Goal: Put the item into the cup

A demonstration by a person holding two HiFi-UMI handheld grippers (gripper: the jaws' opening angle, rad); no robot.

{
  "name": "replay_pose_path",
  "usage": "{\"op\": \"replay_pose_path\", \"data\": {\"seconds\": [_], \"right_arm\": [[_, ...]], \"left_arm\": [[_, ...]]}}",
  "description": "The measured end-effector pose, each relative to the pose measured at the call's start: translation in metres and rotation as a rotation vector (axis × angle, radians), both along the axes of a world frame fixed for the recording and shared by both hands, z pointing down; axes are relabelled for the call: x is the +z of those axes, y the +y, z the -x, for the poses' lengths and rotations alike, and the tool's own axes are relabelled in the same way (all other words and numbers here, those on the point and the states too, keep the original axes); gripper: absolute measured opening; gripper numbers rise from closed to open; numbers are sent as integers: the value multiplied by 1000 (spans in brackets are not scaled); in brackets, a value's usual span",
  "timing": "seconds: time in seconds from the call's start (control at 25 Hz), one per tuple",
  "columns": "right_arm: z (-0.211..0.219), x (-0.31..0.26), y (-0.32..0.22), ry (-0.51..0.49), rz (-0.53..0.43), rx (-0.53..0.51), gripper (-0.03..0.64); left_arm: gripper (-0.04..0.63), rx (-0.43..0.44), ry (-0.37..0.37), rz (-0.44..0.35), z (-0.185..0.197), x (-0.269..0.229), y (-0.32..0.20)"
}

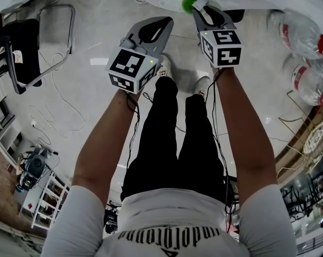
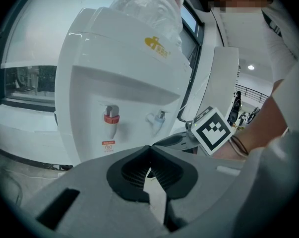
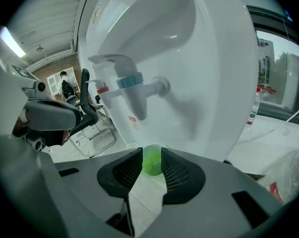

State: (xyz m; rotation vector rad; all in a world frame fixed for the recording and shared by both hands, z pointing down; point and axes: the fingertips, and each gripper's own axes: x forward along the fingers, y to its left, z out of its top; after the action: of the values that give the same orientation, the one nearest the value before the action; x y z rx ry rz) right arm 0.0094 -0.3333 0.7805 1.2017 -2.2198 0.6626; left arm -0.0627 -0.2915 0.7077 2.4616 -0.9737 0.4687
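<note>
Right gripper (image 3: pixel 151 152) fingers clamped on a green cup (image 3: pixel 151 163), cup held close under the blue-collared tap (image 3: pixel 134 86) of a white water dispenser (image 3: pixel 213 58), left gripper (image 2: pixel 150 150) fingers pressed together, holding nothing

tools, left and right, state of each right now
left tool: closed, empty
right tool: closed on the cup
</note>
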Motion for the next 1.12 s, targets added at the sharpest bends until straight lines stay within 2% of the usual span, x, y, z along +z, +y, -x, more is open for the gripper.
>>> {"op": "replay_pose_path", "data": {"seconds": [0.28,0.52,0.72,0.92,1.12], "right_arm": [[0,-18,3,1,-23,-6,84],[-2,-55,21,-16,-44,-12,67],[-5,-106,48,-19,-72,-53,33],[-10,-170,73,-36,-116,-87,21],[-17,-250,92,-65,-193,-113,18]], "left_arm": [[15,0,-2,-18,-3,-16,-1],[15,-5,-2,-42,-4,-50,7],[15,16,-6,-73,-8,-96,26],[15,-19,10,-112,-5,-153,41],[15,-49,25,-184,-2,-224,55]]}}
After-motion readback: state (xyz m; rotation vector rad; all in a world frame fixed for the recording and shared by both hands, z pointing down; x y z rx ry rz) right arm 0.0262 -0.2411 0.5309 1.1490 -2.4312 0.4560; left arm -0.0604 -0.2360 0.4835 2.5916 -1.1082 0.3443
